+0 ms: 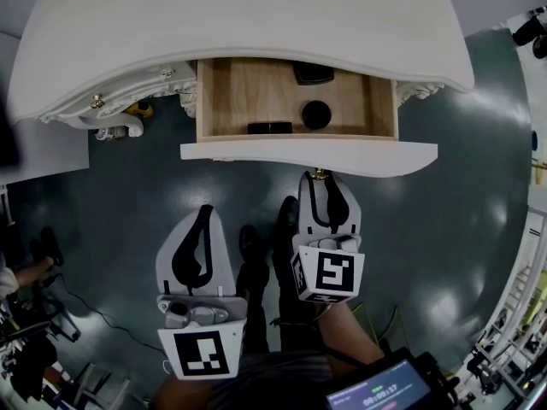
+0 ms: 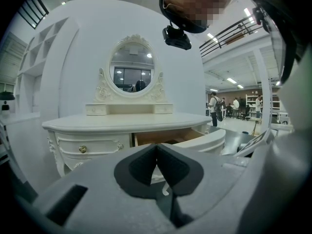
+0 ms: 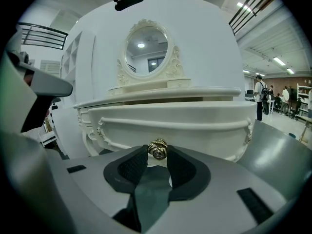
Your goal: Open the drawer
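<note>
The white dressing table (image 1: 239, 24) has its middle drawer (image 1: 308, 153) pulled out, with the wooden inside showing. My right gripper (image 1: 323, 183) is at the middle of the drawer front. In the right gripper view its black pads (image 3: 135, 164) press on both sides of the brass knob (image 3: 158, 149). My left gripper (image 1: 205, 213) hangs lower left, away from the table, with its jaws shut on nothing (image 2: 156, 148). The open drawer (image 2: 204, 139) lies to its right in the left gripper view.
Inside the drawer lie a round black thing (image 1: 316, 114), a flat black bar (image 1: 270, 128) and a dark item at the back (image 1: 314, 73). A smaller drawer with a brass knob (image 1: 97, 102) is at the left. An oval mirror (image 2: 132, 72) stands on top. My shoes (image 1: 252, 248) are on the dark floor.
</note>
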